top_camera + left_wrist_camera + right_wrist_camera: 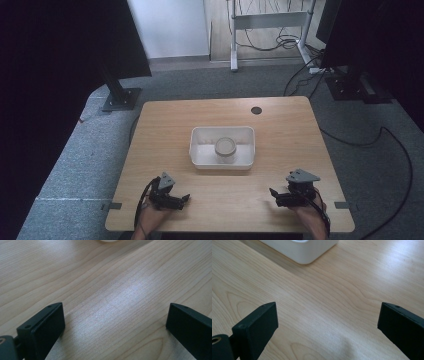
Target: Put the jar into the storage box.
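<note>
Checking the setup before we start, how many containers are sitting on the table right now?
2. A white tub sits at the middle of the table, and a round jar stands inside it. Anything lower in the tub behind its near wall would be hidden.

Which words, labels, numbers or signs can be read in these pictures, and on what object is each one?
None can be read. The white tub, the round jar inside it, the wooden table and both open grippers, left and right, show no legible text.

White tub [200, 150], perhaps translucent whitish jar [225, 148], pale wood-grain table [165, 125], black tongs [186, 199].
</note>
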A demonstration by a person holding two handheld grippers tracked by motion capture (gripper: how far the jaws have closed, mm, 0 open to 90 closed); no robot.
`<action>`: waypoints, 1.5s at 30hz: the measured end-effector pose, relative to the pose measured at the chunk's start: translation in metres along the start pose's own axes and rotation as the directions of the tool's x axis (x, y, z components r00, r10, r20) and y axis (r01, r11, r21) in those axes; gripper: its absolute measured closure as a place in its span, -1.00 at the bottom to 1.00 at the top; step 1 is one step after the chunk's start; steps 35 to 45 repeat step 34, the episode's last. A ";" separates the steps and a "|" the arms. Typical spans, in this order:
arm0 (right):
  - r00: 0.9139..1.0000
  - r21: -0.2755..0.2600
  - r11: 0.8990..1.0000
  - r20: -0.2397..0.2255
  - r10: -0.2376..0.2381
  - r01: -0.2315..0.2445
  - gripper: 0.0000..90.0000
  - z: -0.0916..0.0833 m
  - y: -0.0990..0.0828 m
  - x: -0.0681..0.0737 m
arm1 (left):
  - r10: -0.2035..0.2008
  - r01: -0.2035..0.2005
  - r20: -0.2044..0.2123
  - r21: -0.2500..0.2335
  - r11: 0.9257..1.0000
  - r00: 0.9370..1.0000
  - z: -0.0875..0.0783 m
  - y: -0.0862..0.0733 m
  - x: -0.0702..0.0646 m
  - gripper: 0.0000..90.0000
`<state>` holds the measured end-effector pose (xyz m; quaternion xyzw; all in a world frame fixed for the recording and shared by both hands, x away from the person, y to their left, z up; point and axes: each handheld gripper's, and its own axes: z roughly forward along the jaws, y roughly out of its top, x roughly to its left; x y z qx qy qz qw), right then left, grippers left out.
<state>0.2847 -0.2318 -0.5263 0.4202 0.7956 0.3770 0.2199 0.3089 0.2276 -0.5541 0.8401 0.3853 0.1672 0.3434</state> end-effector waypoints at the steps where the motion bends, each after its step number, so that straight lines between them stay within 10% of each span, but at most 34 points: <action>1: 1.000 0.000 1.000 0.001 0.001 -0.001 -0.94 0.000 -0.001 0.000 | 0.000 0.000 0.000 0.000 1.000 1.000 0.000 0.000 0.000 -0.96; 45: 0.996 0.104 0.991 0.024 0.086 -0.088 -0.93 -0.005 -0.048 -0.009 | -0.003 0.003 -0.002 0.001 1.000 1.000 0.000 0.000 0.000 -0.96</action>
